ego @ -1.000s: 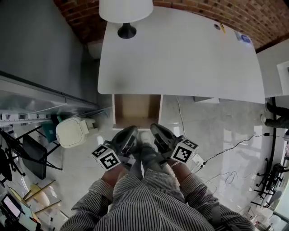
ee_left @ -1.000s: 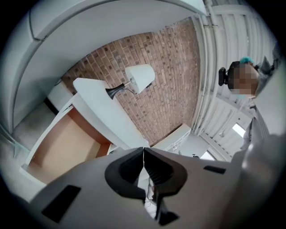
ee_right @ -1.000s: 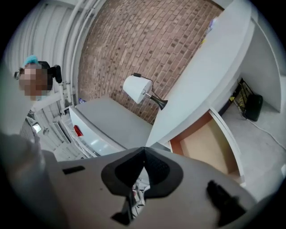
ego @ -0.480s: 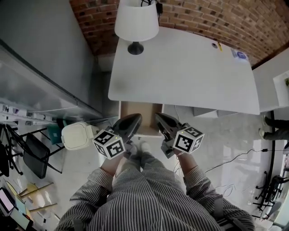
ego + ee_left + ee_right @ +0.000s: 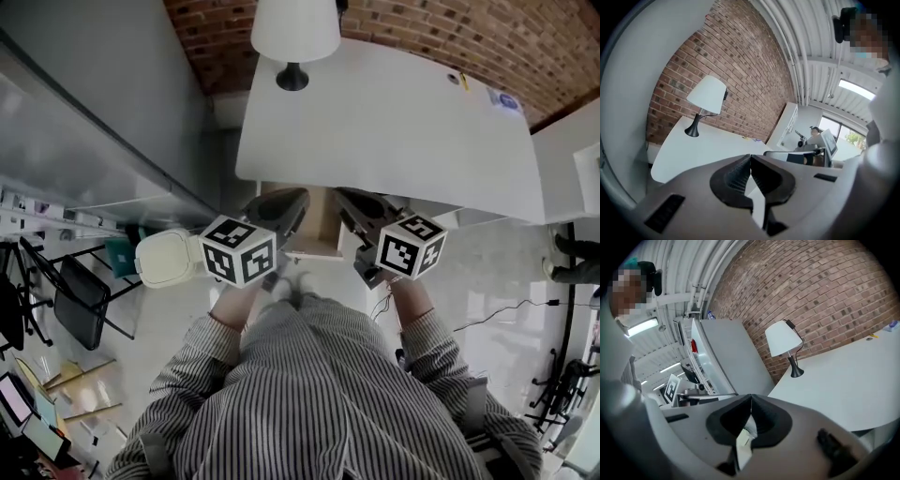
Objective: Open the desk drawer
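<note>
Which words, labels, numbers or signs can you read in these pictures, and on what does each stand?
No word or number can be read anywhere in these views.
Blue label at the far corner of the desk: too small to read.
Cubes on the left gripper and right gripper: black-and-white square patterns only, no letters.

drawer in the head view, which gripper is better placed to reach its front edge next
Left, narrowly. The left gripper hangs over the middle of the open drawer, the right gripper over its right side. Both are shut and empty.
</note>
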